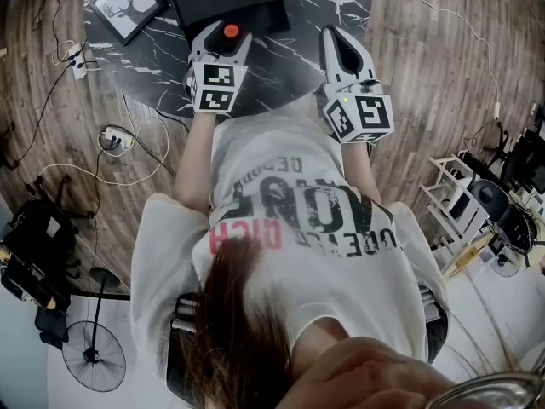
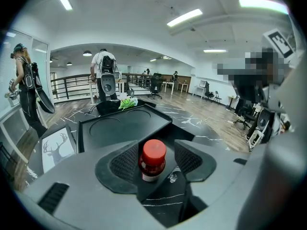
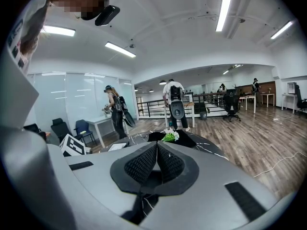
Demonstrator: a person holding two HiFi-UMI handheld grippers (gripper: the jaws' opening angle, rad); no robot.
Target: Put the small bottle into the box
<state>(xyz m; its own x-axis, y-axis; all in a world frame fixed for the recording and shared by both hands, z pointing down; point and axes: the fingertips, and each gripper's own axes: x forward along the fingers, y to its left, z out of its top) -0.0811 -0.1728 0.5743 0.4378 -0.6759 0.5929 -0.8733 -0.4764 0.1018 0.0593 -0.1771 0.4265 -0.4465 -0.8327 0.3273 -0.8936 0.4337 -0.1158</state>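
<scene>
Red-capped small bottle (image 2: 152, 160) stands between the left gripper's (image 2: 156, 163) parted jaws, against the left pad with a gap on the right. Centre it, squeeze below the cap, then lift to the black shallow box (image 2: 125, 127) just ahead. Right gripper (image 3: 157, 163): jaws together, empty.

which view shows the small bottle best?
Left gripper view: the small bottle, red cap and body, stands between the left gripper's parted jaws. Head view shows only its cap. Right gripper view shows none of it.
</scene>
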